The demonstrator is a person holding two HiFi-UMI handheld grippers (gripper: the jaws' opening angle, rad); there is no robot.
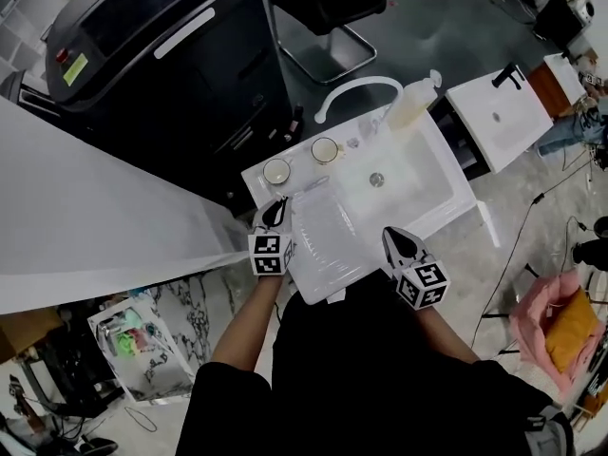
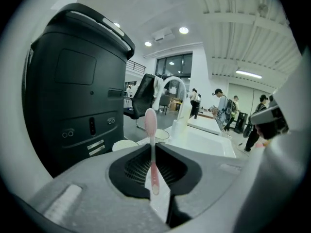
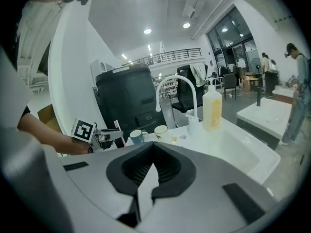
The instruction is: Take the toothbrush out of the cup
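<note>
A pink toothbrush [image 2: 151, 130] stands upright between the jaws of my left gripper [image 2: 151, 147], which is shut on its handle, bristle head uppermost. In the head view the left gripper [image 1: 278, 209] hovers over the left edge of the white sink unit [image 1: 446, 198], just in front of two cups [image 1: 276, 171] [image 1: 325, 150]; the toothbrush [image 1: 309, 188] shows there as a thin line past the jaw tips. The right gripper view shows the same cups [image 3: 136, 136] [image 3: 161, 129] beside the faucet. My right gripper [image 1: 389, 234] is shut and empty at the unit's front edge.
A curved white faucet [image 1: 356, 88] and a yellowish soap bottle [image 1: 413, 103] stand behind the basin. A big black machine [image 1: 161, 55] rises just left of the cups. A white counter [image 1: 85, 217] runs along the left, and a second sink [image 1: 499, 112] stands at the right.
</note>
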